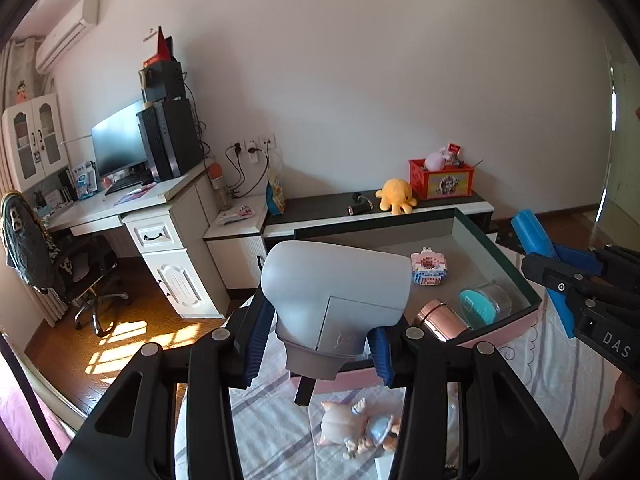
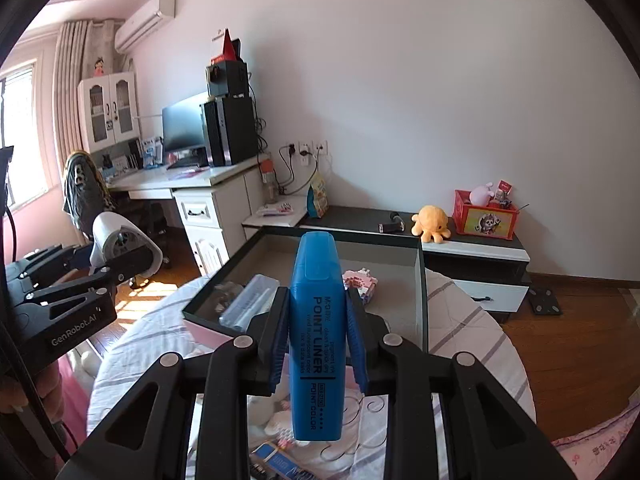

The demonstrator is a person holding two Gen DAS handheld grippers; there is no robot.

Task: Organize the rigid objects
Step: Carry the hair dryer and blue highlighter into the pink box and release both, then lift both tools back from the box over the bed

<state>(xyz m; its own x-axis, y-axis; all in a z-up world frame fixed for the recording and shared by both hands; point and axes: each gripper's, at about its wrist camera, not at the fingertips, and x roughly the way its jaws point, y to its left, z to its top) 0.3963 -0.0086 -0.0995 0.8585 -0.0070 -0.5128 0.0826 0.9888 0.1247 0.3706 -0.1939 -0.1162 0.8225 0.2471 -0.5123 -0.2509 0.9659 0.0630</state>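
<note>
- Hair dryer [image 1: 336,304], left wrist view: clenched in the left tool [image 1: 320,344], in the air just short of the open box [image 1: 496,256]. Judged step: carrying it in. A toy block house [image 1: 428,268], copper cup [image 1: 440,320] and teal-lidded jar [image 1: 484,304] already crowd the near corner.
- Right wrist view: the right tool [image 2: 318,336] grips a blue highlighter [image 2: 316,332] before the same box [image 2: 420,292]; a clear case [image 2: 252,300] lies inside. Next, each needs a free patch of floor.

Home bedroom: computer desk [image 2: 200,178], plush octopus [image 2: 432,222], air conditioner [image 2: 146,20].
</note>
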